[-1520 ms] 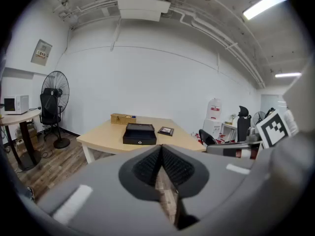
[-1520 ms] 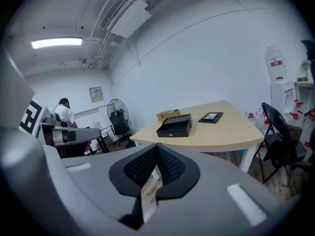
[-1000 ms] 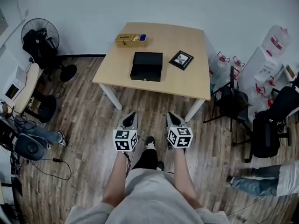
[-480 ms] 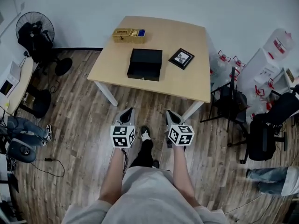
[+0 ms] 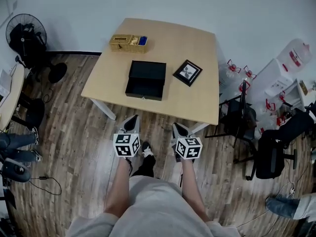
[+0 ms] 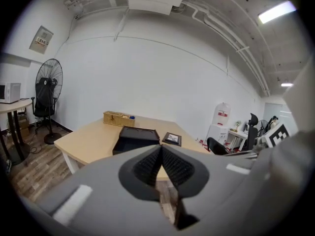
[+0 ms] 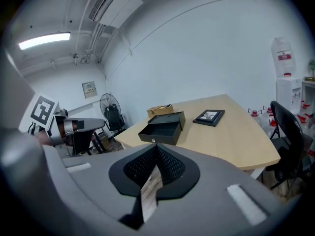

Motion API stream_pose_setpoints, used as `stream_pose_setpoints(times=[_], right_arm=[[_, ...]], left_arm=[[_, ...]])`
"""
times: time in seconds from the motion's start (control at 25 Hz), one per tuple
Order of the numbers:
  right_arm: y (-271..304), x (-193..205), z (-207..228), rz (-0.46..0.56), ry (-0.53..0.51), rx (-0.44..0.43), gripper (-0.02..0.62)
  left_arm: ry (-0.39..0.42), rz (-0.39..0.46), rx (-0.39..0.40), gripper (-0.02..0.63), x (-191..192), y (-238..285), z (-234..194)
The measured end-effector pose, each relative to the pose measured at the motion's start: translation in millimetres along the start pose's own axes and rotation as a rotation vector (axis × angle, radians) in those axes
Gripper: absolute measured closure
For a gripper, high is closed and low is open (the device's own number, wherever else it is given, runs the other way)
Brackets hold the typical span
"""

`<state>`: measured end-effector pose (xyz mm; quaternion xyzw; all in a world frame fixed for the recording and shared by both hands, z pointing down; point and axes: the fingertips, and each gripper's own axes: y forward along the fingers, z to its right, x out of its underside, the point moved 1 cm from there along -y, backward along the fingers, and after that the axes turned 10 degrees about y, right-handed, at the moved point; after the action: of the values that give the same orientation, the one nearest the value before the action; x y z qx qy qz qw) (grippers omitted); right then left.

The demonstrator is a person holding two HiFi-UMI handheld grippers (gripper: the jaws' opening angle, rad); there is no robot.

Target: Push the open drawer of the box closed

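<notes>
My left gripper (image 5: 132,124) and right gripper (image 5: 178,130) have their jaws pressed together and hold nothing. The black box (image 5: 147,68) stands on the table (image 5: 200,95), well ahead, with its drawer (image 5: 143,89) open toward me. I should push squarely beside the knob (image 7: 153,140) with 1 closed tip.

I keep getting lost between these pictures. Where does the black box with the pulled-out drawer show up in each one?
Head view: black box upper middle, on the table, its drawer open towards the person.
Left gripper view: centre, slightly left.
Right gripper view: centre, drawer front facing the camera.
Shared landmark: the framed picture lies just right of the box in all three.
</notes>
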<state>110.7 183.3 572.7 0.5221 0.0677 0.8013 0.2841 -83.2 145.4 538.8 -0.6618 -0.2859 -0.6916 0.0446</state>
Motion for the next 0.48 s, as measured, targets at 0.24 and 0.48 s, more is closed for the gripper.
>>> stream_pose_setpoints(times=[0.24, 0.48], right_arm=[[47.7, -36.4, 25.7, -0.013, 0.011, 0.023, 0.594], [99.8, -68.0, 43.6, -0.032, 0.029, 0.041, 0.594]], left_arm=[[-0.022, -0.020, 0.011, 0.554, -19.1, 68.8, -25.9], [-0.027, -0.048, 0.021, 0.554, -31.5, 126.5, -50.4]])
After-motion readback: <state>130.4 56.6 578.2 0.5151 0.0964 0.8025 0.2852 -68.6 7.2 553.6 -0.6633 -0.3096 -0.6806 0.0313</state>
